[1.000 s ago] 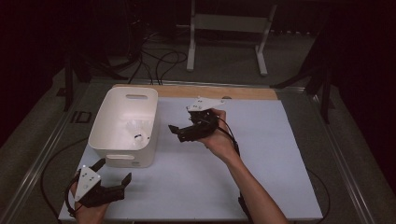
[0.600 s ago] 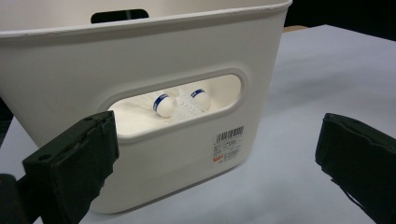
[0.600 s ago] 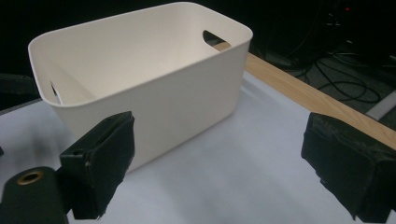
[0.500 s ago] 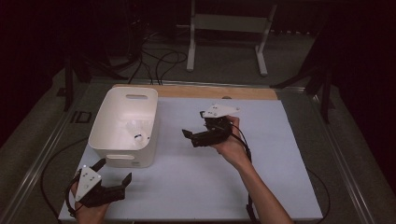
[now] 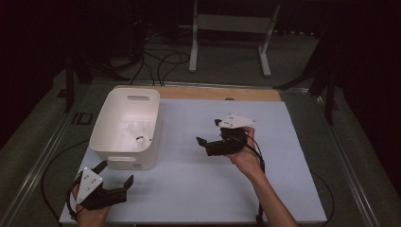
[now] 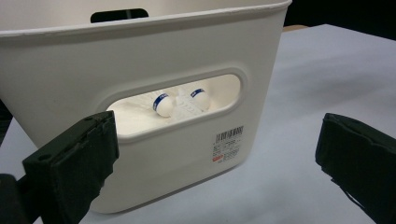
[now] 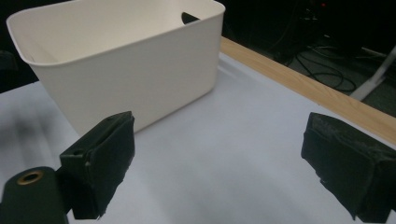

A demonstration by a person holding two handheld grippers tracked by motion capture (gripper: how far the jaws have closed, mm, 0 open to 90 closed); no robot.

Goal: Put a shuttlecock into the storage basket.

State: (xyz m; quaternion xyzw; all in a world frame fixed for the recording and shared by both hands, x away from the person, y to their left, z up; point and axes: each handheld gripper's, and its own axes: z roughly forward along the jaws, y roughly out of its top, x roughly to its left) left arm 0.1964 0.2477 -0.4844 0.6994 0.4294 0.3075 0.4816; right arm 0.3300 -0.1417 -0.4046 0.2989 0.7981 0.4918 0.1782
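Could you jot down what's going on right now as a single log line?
left tool: open, empty, near bin's front | right tool: open, empty, above mat | white bin: holds shuttlecocks

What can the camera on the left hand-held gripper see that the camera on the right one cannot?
The left gripper view looks through the handle slot in the white bin's near wall at two white shuttlecocks with blue bands inside, plus a barcode label. The right gripper view has the wooden table edge and floor cables. Both share the white bin, the pale table top and open black jaws.
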